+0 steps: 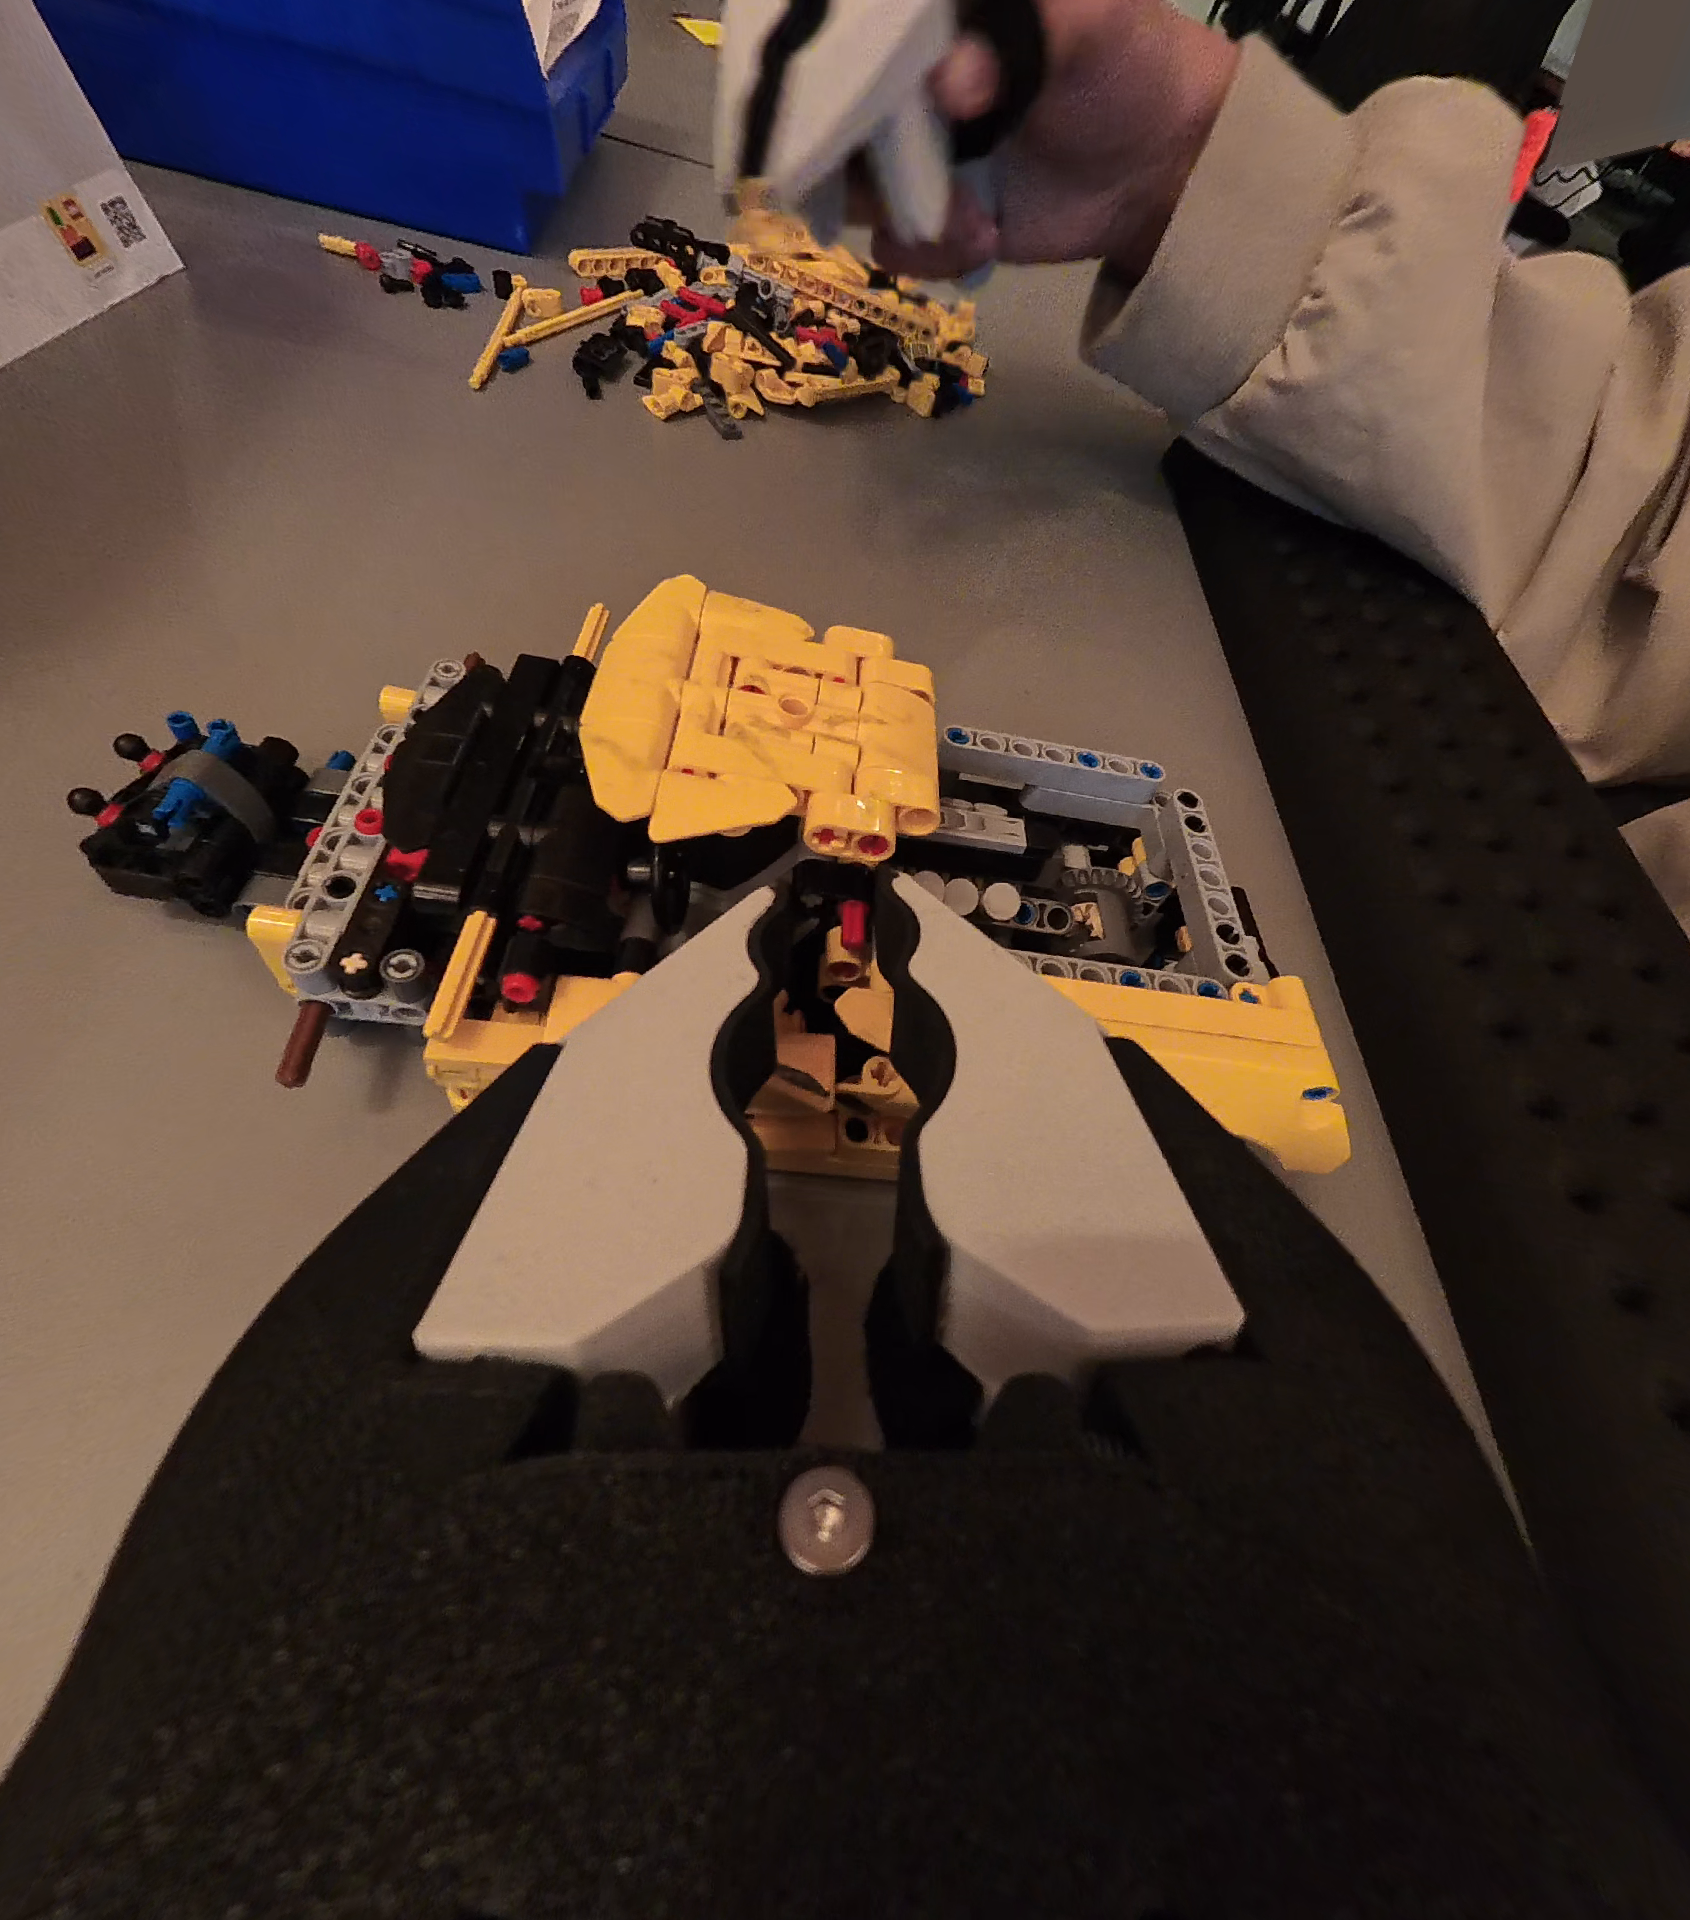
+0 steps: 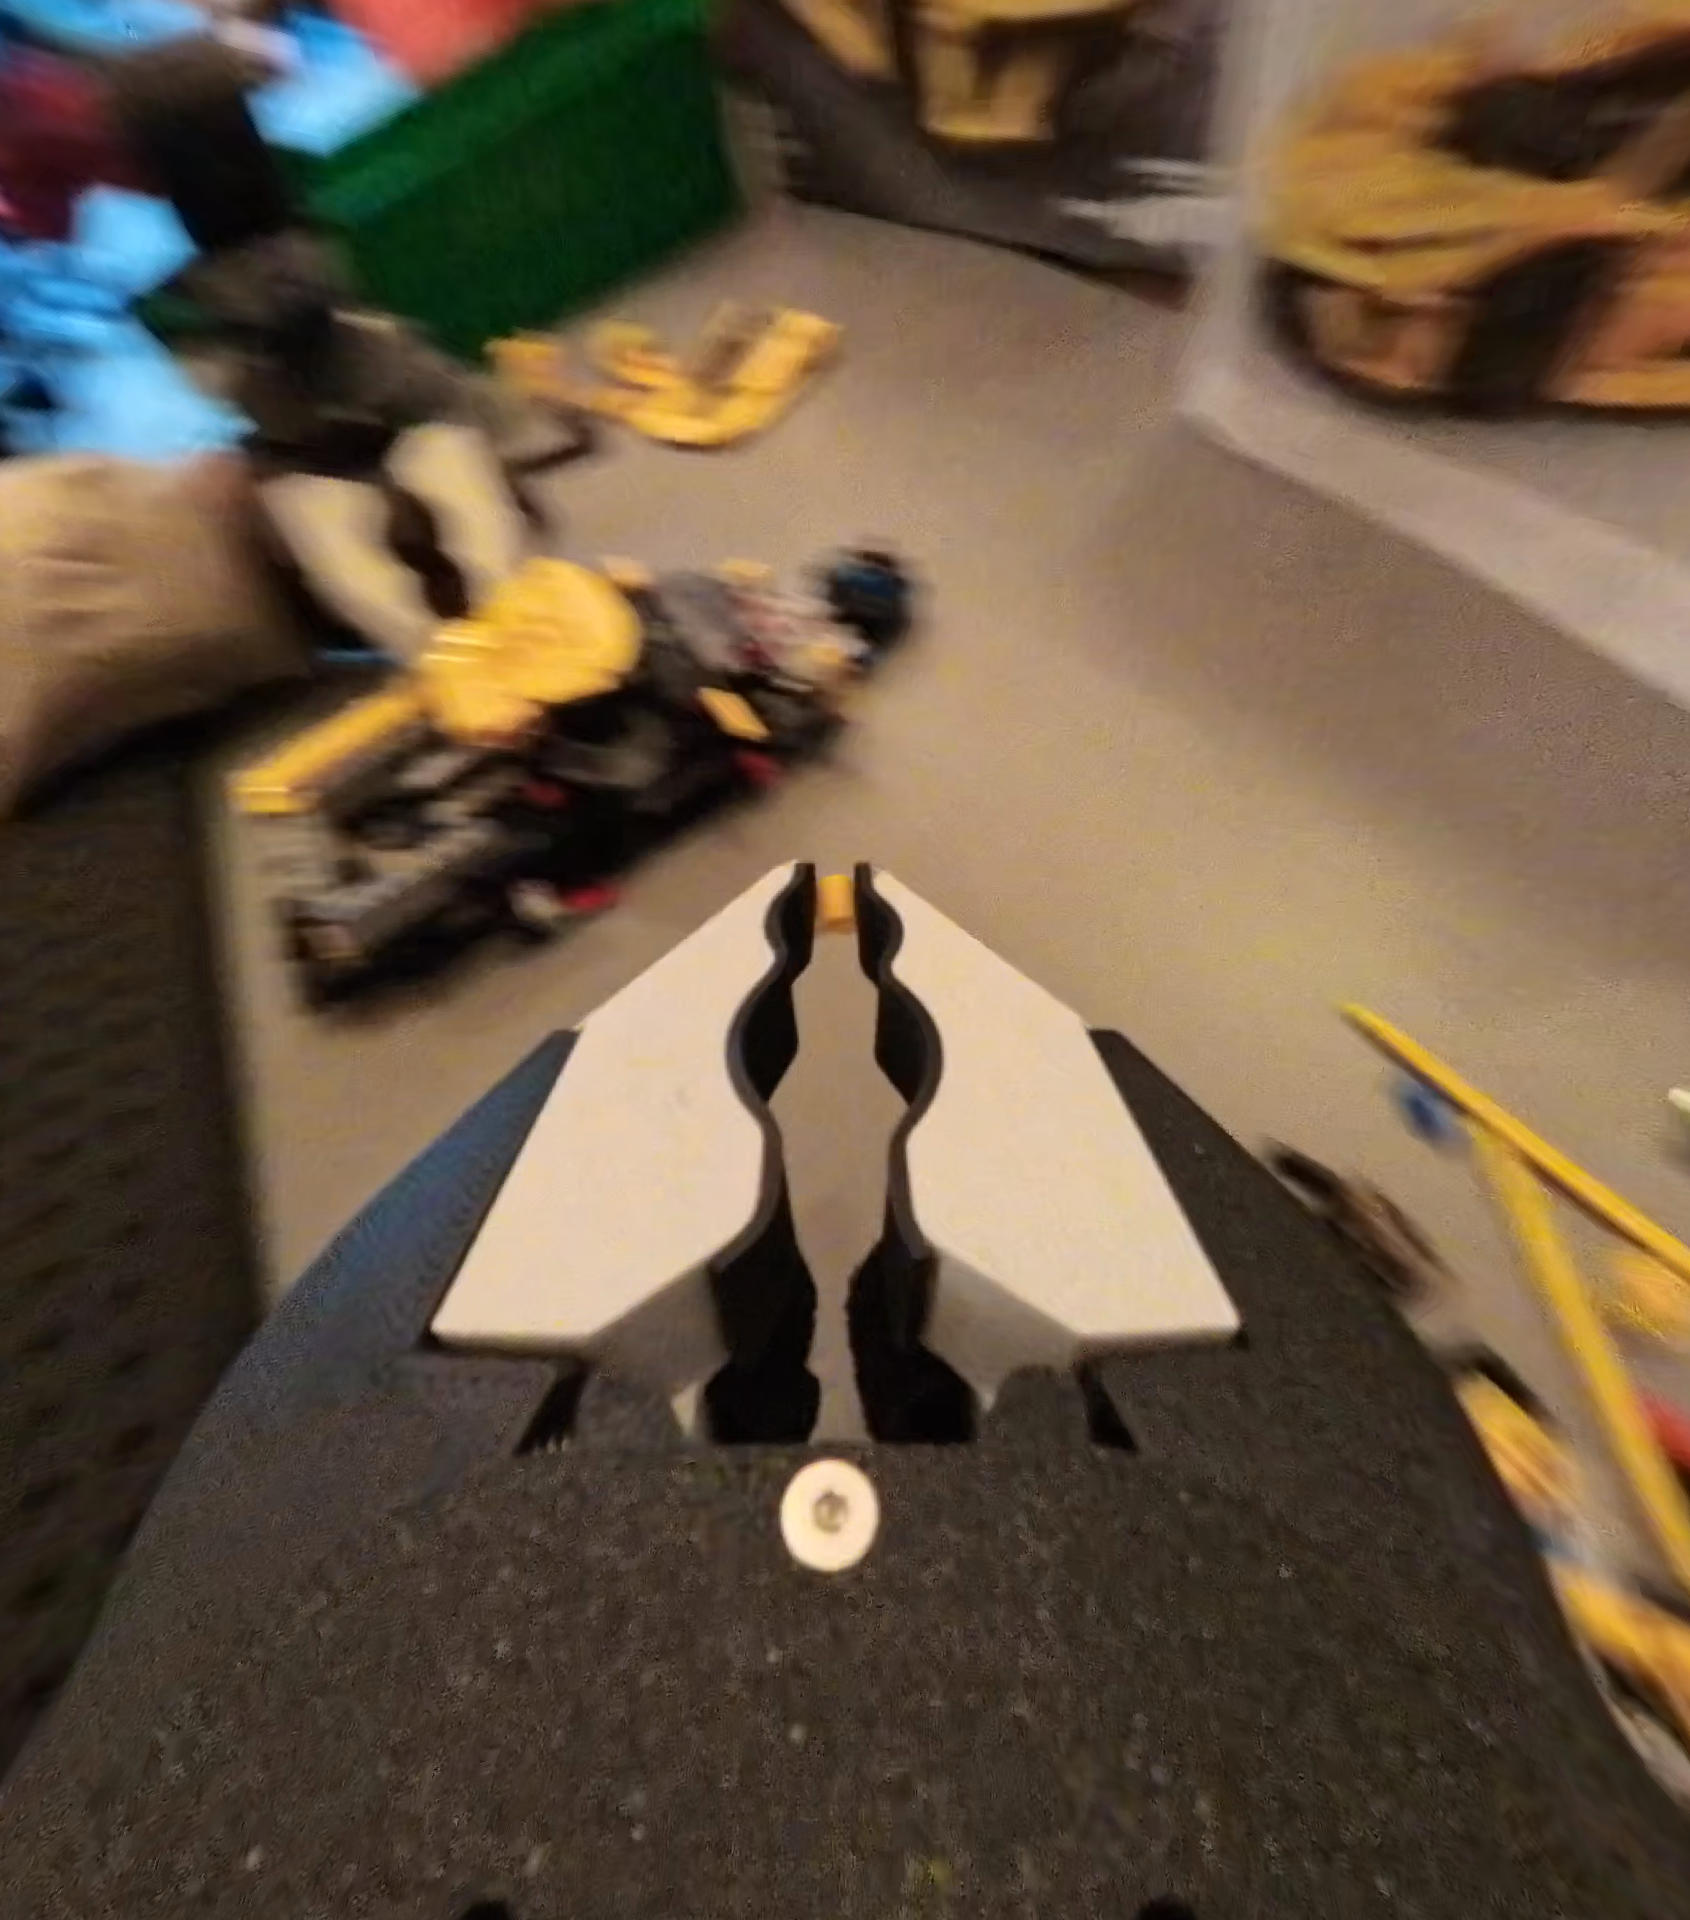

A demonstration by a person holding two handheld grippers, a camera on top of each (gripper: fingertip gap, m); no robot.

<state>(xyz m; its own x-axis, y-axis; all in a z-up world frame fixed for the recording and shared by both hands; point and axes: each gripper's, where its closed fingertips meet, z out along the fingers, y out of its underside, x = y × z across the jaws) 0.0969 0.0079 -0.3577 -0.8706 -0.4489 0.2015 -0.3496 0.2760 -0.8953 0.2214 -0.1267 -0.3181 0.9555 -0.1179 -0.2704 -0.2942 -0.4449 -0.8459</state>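
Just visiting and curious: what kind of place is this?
Probably a hobby or workshop table: a half-built toy car on a grey table, a pile of loose bricks and a blue storage bin.

The model [image 1: 779,748] is yellow on top with black, light-grey, red and blue parts. The surface [image 1: 197,540] is plain grey. The bin [image 1: 353,94] is blue. The sleeve [image 1: 1443,343] is beige. The right gripper [image 2: 833,883], grey-fingered with black liners, pinches a yellow piece [image 2: 834,896].

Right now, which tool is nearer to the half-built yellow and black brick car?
Left. The left tool sits right over the brick car, fingertips at its yellow roof. The right tool, pinching a small yellow piece, is farther off, near the loose parts pile.
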